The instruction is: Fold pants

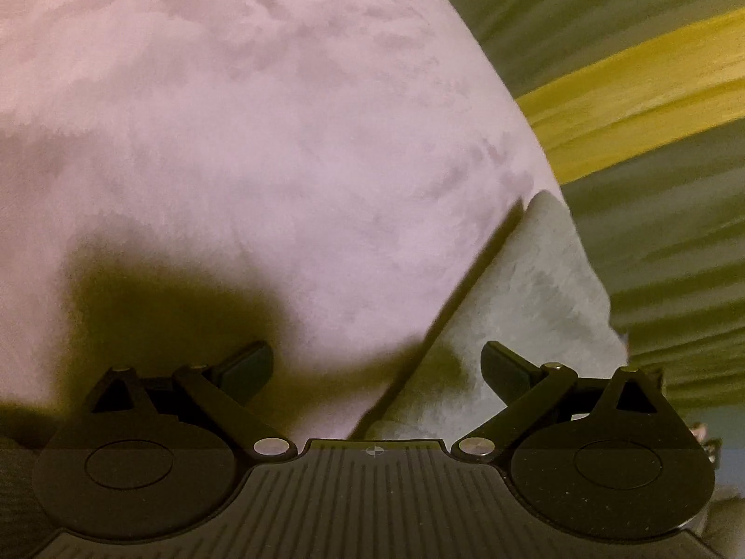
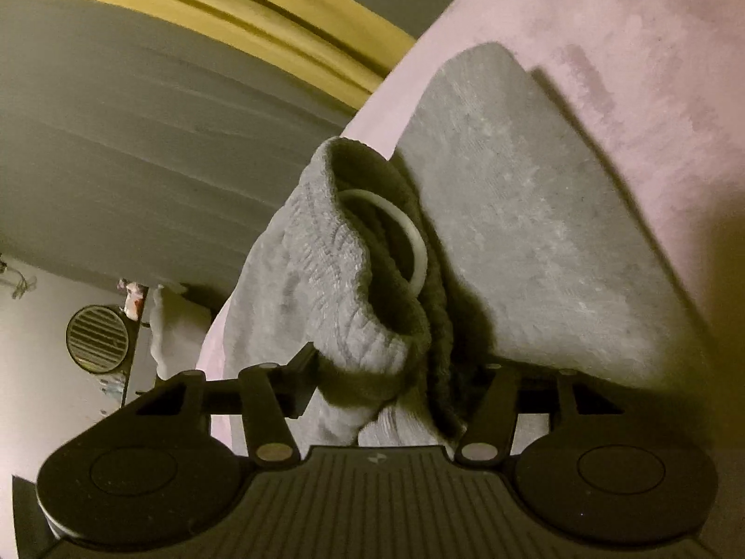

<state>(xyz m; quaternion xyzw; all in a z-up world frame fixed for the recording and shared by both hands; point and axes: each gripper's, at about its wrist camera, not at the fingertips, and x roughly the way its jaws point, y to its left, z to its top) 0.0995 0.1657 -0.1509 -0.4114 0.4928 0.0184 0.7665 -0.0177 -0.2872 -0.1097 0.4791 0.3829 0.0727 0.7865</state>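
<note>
Grey fleece pants (image 2: 535,214) lie on a pink plush surface (image 2: 652,46). In the right wrist view my right gripper (image 2: 396,382) is shut on the ribbed waistband (image 2: 335,279), bunched and lifted between the fingers, with a white drawstring loop (image 2: 409,237) showing inside. In the left wrist view my left gripper (image 1: 377,368) is open and empty, just above the pink surface (image 1: 233,139), with a flat grey part of the pants (image 1: 535,289) under its right finger (image 1: 503,368).
The pink surface ends at an edge beyond which a grey floor with a yellow stripe (image 1: 652,107) shows. In the right wrist view a round vented object (image 2: 98,337) and pale cloth (image 2: 172,326) sit at the left.
</note>
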